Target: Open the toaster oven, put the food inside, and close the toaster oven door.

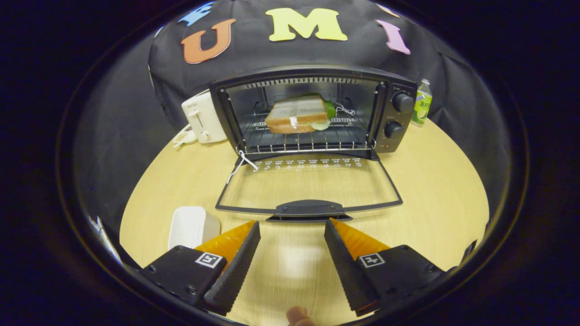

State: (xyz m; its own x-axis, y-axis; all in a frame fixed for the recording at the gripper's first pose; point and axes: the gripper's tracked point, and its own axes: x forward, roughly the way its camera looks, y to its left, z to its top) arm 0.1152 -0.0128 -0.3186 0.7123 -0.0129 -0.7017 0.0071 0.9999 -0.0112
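gripper view: the toaster oven [312,108] stands at twelve o'clock from the fingers, its door [309,188] dropped flat on the table [430,181]. the sandwich [297,114] already sits on the rack inside. the gripper [292,226] is spread wide and grasps nothing, with the door handle [309,208] just ahead. opening and loading look done; only shutting the door is left.
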